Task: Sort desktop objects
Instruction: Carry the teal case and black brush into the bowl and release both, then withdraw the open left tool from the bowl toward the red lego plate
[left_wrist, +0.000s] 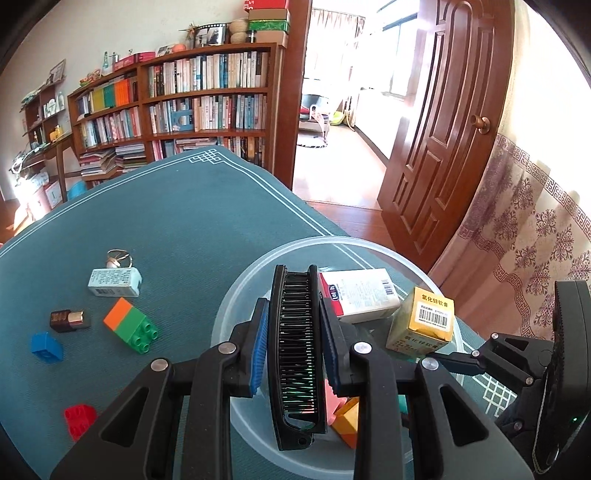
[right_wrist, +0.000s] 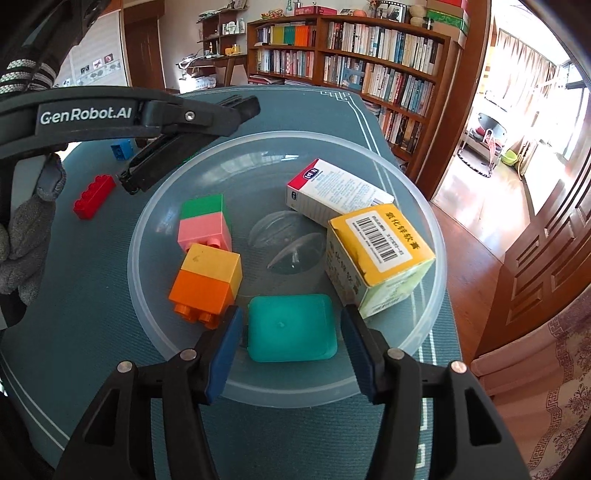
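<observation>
My left gripper (left_wrist: 293, 328) is shut on a black folding comb (left_wrist: 293, 354) and holds it over the clear plastic bowl (left_wrist: 236, 295). In the right wrist view the bowl (right_wrist: 155, 221) holds a white box (right_wrist: 332, 192), a yellow box (right_wrist: 380, 254), a green-pink block (right_wrist: 203, 221), a yellow-orange block (right_wrist: 207, 280) and a teal square case (right_wrist: 291, 328). My right gripper (right_wrist: 291, 339) is open, its fingers either side of the teal case. The comb (right_wrist: 147, 166) shows at the bowl's far left rim.
On the green table mat (left_wrist: 184, 221) lie a pale blue box (left_wrist: 114, 282), an orange-green block (left_wrist: 131, 325), a brown lipstick (left_wrist: 70, 320), a blue block (left_wrist: 46, 347), a red block (left_wrist: 79, 421) and a metal ring (left_wrist: 118, 256). The table edge, a bookshelf and an open door lie beyond.
</observation>
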